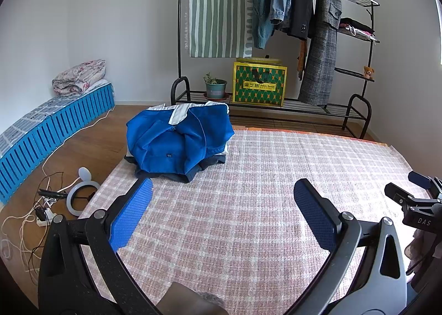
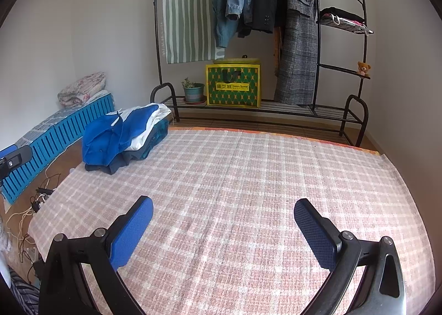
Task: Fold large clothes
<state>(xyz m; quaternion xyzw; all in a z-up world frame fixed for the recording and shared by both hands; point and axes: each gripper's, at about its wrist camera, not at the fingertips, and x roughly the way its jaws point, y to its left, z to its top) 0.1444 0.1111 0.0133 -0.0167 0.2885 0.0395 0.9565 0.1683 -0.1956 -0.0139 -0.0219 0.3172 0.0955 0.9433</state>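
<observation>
Blue-topped pile of folded clothes [image 1: 179, 140]; two grippers, both spread wide.

Bright, even daylight in both views, strongest from the right edge. Soft, faint shadows on the checked mat [image 1: 248, 190]. Heavy fisheye bending at edges, dark vignette corners. Sharp focus throughout; no glare, no motion blur.

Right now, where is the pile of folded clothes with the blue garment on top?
The pile of folded clothes lies at the far left corner of the pink checked mat, in front of the black clothes rack, left of centre in both views.
</observation>
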